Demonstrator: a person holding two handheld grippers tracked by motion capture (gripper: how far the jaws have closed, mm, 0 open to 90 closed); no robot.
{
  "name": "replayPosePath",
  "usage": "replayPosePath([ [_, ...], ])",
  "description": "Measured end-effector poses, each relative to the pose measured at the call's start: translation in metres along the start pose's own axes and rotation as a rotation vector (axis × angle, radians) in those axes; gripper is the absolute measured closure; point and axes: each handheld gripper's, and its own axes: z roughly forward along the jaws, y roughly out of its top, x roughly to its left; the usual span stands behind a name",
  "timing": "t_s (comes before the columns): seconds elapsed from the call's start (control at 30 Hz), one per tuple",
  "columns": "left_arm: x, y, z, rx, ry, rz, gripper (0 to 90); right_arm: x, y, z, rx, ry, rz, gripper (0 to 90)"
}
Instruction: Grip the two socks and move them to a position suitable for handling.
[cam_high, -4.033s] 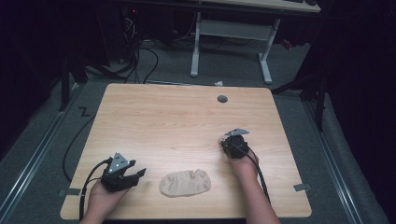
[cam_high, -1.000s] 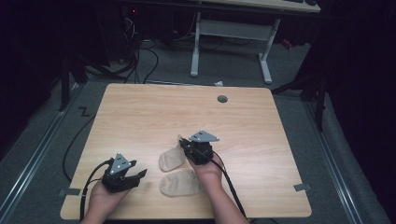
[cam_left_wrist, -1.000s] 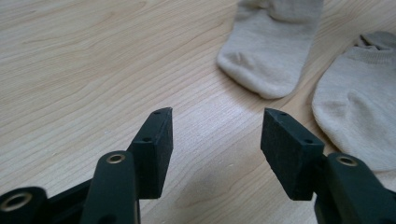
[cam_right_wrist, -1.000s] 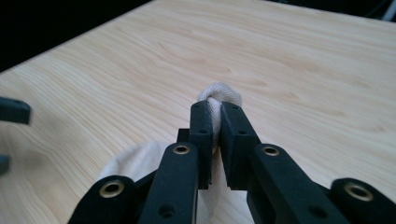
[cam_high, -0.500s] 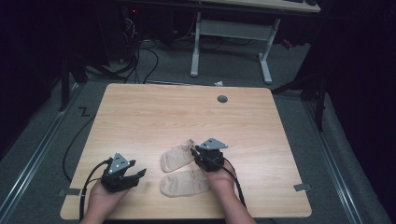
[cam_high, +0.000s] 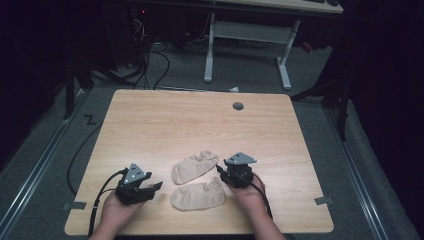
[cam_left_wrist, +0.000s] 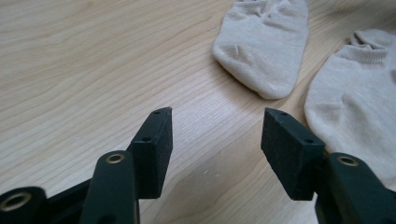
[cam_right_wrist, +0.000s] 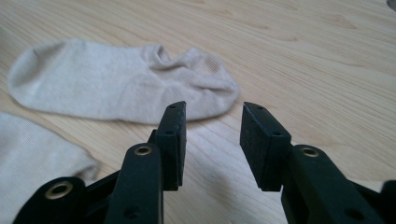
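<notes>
I have two beige ankle socks lying flat on the wooden worktop (cam_high: 165, 120), side by side near my edge of it. The far sock (cam_high: 195, 166) lies at a slant, its cuff end toward the right; the near sock (cam_high: 198, 195) lies just in front of it, closer to me, and the two are near each other but apart, with a strip of bare wood between them.

My right hand-held gripper (cam_high: 221, 172) sits just to the right of the socks, close to the cuff end of the far sock. In the right gripper view its jaws stand apart with nothing between them, and the far sock's cuff (cam_right_wrist: 205, 79) lies just beyond the tips, not touched; a corner of the near sock (cam_right_wrist: 32, 158) shows at the lower left.

My left hand-held gripper (cam_high: 156, 186) rests low over the worktop to the left of the near sock, pointing toward it. In the left gripper view its jaws are wide apart and empty over bare wood, with the near sock (cam_left_wrist: 350, 98) just beside the right jaw and the far sock (cam_left_wrist: 266, 42) farther ahead.
</notes>
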Motion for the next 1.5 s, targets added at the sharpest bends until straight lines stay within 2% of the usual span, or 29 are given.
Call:
replayPosePath([
  [0.1,-0.008,0.008,0.015,0.008,-0.011,-0.003,42.5,-0.005,0.001,0.001,0.005,-0.002,-0.013,59.5],
  [0.17,-0.016,0.015,0.022,0.009,-0.006,0.011,39.4,-0.008,0.003,0.003,0.007,0.015,0.008,58.2],
  [0.2,-0.021,0.019,0.026,-0.005,-0.004,0.022,38.8,-0.009,0.005,0.005,0.000,0.019,0.016,58.8],
  [0.27,-0.027,0.027,0.035,-0.005,0.022,0.036,39.0,-0.010,0.007,0.008,-0.001,0.000,0.016,60.9],
  [0.37,-0.028,0.035,0.052,0.029,0.083,0.033,43.6,-0.013,0.014,0.013,0.001,-0.012,0.021,59.5],
  [0.47,-0.025,0.034,0.060,0.070,0.128,0.036,52.8,-0.014,0.021,0.020,0.006,-0.015,-0.012,60.1],
  [0.57,-0.023,0.034,0.060,0.070,0.158,0.041,60.2,-0.015,0.026,0.030,0.030,-0.004,0.001,59.1],
  [0.67,-0.020,0.033,0.061,0.059,0.189,0.071,64.2,-0.013,0.028,0.042,0.070,0.015,0.010,60.2],
  [0.77,-0.015,0.032,0.061,0.052,0.175,0.059,70.5,-0.011,0.026,0.049,0.120,0.031,0.027,62.9],
  [0.9,-0.014,0.031,0.062,0.039,0.156,0.052,74.6,-0.009,0.021,0.050,0.124,0.051,0.036,64.3],
  [0.97,-0.012,0.028,0.061,0.024,0.153,0.032,73.8,-0.008,0.020,0.050,0.130,0.056,0.044,64.3],
  [1.03,-0.009,0.025,0.061,0.001,0.148,-0.015,70.1,-0.008,0.019,0.050,0.118,0.062,0.049,64.8],
  [1.1,-0.008,0.025,0.060,0.002,0.139,-0.041,67.7,-0.007,0.018,0.049,0.116,0.065,0.041,65.2],
  [1.17,-0.009,0.024,0.059,0.004,0.139,-0.038,67.8,-0.006,0.017,0.049,0.109,0.065,0.029,68.4],
  [1.23,-0.010,0.024,0.059,0.002,0.134,-0.043,70.2,-0.004,0.016,0.048,0.109,0.072,0.023,75.3],
  [1.33,-0.009,0.023,0.058,0.003,0.112,-0.045,74.7,-0.001,0.017,0.048,0.110,0.081,0.009,82.8],
  [1.43,-0.009,0.023,0.058,0.002,0.087,-0.039,80.8,0.001,0.016,0.047,0.112,0.078,0.007,84.6],
  [1.5,-0.010,0.022,0.058,-0.004,0.088,-0.041,84.9,0.003,0.017,0.045,0.112,0.085,-0.015,85.5],
])
